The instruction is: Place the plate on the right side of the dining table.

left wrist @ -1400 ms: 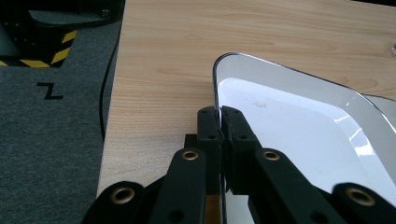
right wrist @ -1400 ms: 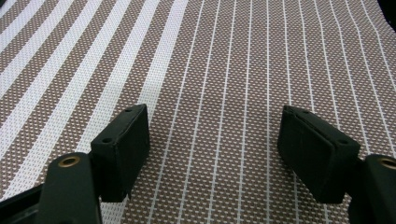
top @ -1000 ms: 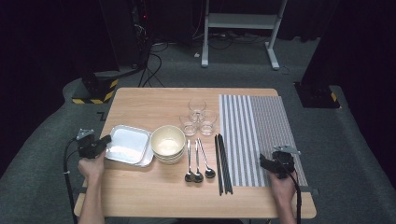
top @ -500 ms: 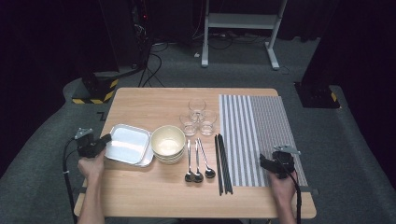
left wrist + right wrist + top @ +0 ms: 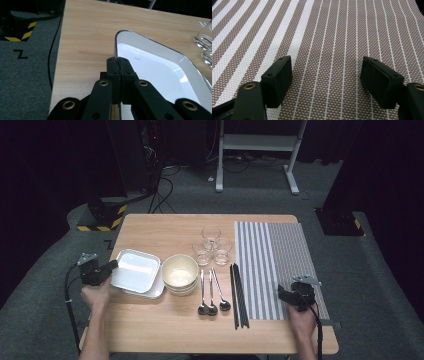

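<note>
A white square plate (image 5: 136,270) lies at the table's left, on top of another plate. My left gripper (image 5: 111,265) is shut on its left rim; in the left gripper view the two pads (image 5: 120,68) pinch the plate's rim (image 5: 116,47) between them. My right gripper (image 5: 283,293) rests over the near right part of the striped placemat (image 5: 280,255). In the right gripper view its jaws stand wide apart over the placemat's weave (image 5: 327,55), with nothing between them.
A cream bowl (image 5: 179,271) sits right of the plates. Three spoons (image 5: 211,292) and black chopsticks (image 5: 238,292) lie beside the placemat. Three clear glasses (image 5: 212,245) stand behind them, two glasses (image 5: 203,40) at the left gripper view's right edge. Cables and yellow-black feet lie on the floor.
</note>
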Available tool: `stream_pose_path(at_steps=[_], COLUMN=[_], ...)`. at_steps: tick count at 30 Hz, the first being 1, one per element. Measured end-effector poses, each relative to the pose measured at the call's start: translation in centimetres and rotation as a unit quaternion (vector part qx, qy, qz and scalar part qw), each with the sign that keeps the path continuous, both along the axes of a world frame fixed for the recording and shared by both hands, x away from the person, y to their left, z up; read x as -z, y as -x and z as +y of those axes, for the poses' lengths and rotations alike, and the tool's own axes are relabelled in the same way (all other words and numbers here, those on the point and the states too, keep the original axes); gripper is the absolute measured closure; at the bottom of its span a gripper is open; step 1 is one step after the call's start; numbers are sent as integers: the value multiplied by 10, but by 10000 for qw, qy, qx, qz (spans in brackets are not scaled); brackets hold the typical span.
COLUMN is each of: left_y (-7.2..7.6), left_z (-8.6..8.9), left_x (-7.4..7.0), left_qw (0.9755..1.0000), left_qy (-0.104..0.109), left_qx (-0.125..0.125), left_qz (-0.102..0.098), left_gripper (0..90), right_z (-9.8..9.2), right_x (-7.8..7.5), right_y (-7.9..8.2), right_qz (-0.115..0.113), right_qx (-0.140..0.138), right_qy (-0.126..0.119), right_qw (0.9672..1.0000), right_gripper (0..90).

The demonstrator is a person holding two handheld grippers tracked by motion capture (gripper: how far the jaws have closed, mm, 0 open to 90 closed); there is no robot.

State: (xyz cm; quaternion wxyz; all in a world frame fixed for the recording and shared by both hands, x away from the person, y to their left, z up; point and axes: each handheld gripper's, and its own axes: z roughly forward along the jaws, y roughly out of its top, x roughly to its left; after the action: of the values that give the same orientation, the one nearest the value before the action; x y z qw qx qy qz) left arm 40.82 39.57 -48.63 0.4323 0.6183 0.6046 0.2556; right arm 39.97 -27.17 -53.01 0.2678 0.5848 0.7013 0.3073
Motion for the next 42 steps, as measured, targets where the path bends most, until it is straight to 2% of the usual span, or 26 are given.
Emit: stream_pose_path(at_steps=[2,5,8,11,19,27,38,42], left_y=[-2,-7,-8,-8,-14,-12,-7,-5], left_z=[2,2,1,0,-2,-1,4,3], left_x=[-3,-7,-11,-11,-17,-31,-35,-37], left_qw=[10000,9999,9999,9998,9997,9997,9994,9992], left_qy=[40,19,-26,91,90,205,248,366], left_qx=[-27,-67,-56,-56,-44,1,-44,-21], left_qz=[22,118,132,167,225,96,232,140], left_gripper=[888,888,888,887,888,887,887,888], right_z=[0,0,0,0,0,0,0,0], right_x=[0,0,0,0,0,0,0,0], right_y=[0,0,0,0,0,0,0,0], right_qz=[8,16,17,8,12,17,14,14], right_qx=[5,20,19,4,-2,-5,-4,-10], right_qy=[-2,-14,-13,0,-11,-16,-11,-10], right_qw=[10000,10000,10000,10000,10000,10000,10000,10000], right_gripper=[248,248,248,249,243,240,241,240])
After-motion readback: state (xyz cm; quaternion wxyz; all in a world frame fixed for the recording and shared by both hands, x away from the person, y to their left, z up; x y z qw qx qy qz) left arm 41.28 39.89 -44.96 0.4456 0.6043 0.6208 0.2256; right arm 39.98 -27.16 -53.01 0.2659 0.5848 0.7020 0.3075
